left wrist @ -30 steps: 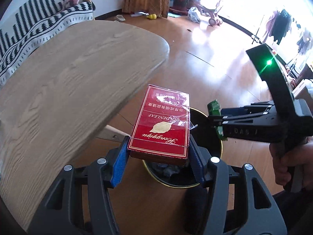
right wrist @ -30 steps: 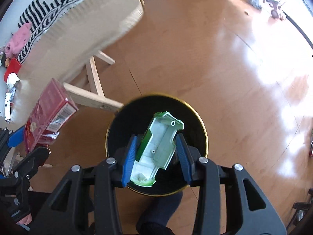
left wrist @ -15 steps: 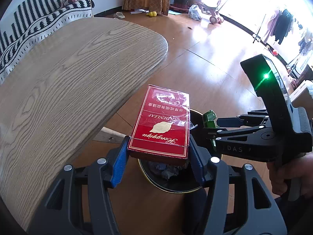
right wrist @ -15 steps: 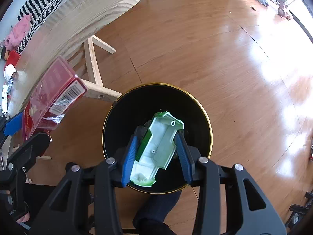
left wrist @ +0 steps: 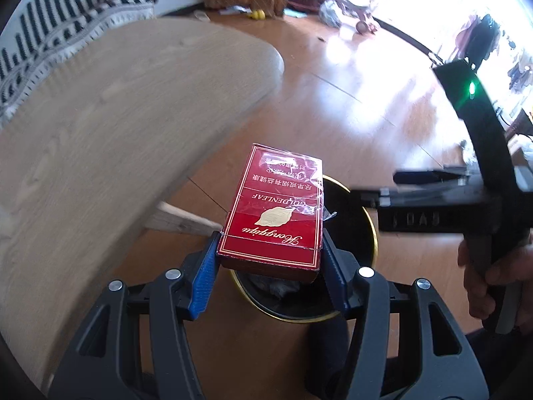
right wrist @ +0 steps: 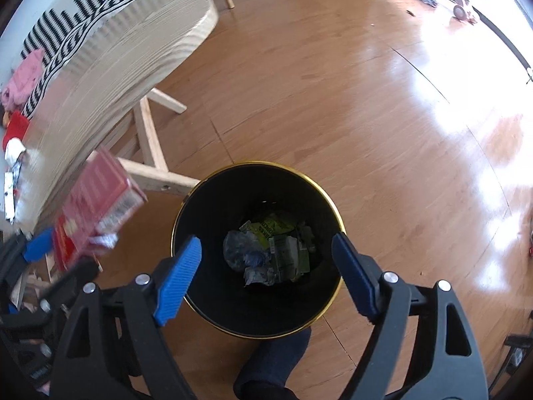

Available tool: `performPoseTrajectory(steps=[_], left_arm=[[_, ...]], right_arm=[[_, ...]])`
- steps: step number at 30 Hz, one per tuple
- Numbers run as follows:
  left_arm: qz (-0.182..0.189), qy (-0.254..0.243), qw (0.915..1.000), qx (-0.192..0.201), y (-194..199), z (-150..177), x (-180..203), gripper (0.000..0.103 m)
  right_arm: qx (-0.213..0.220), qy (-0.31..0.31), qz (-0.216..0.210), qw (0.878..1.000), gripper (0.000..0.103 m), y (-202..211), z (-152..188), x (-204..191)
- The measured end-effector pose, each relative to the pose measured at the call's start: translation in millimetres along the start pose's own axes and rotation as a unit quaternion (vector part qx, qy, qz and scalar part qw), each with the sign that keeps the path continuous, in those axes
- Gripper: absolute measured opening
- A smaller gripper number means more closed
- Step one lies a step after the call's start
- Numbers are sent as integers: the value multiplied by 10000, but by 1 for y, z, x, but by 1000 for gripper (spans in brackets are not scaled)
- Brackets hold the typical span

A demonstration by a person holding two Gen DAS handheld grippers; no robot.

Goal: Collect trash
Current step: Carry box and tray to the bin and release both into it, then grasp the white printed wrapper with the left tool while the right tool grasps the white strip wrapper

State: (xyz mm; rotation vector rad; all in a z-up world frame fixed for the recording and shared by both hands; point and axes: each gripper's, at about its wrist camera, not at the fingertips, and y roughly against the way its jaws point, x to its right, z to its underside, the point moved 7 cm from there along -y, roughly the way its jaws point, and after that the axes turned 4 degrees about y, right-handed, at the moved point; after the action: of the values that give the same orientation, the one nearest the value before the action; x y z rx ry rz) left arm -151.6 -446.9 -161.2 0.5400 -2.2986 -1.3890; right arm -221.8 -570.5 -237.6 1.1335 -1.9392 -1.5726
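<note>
My left gripper [left wrist: 271,276] is shut on a red cigarette pack [left wrist: 276,206] and holds it above the near rim of a black bin with a gold rim [left wrist: 369,220]. The pack also shows at the left of the right wrist view [right wrist: 96,206]. My right gripper [right wrist: 266,273] is open and empty above the bin [right wrist: 200,206]. Crumpled paper and green wrappers [right wrist: 273,250] lie at the bin's bottom. The right gripper's body shows at the right of the left wrist view [left wrist: 433,206].
A wooden table [left wrist: 116,133] stands left of the bin; its legs [right wrist: 150,146] reach close to the bin. A striped sofa [left wrist: 50,46] lies behind it. Small items [right wrist: 13,146] sit on the table's far end. Wood floor [right wrist: 366,100] spreads to the right.
My right gripper has opened and the green and white plastic piece it held has left its fingers. The left gripper still holds the red pack by the bin.
</note>
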Motion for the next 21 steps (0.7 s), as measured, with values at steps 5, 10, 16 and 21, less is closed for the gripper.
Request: performPoseTrajectory(steps=[5,10,16,21], left_arm=[[379,63,9978,-541,-26,17,14,56],[408,49,9970,-658,-36,21,20,56],[538,50,9978,-389,-29,12,21,76],[497,-4,9986,-198,-19,10,15,80]], right_arm=[[79,-185,40,9998,80,7,0,9],[128,-235,50,9996,80,11,0,13],[200,-269,130,9994,80,17,-1,16],[282,-208,226,9991,80,23,-6,12]])
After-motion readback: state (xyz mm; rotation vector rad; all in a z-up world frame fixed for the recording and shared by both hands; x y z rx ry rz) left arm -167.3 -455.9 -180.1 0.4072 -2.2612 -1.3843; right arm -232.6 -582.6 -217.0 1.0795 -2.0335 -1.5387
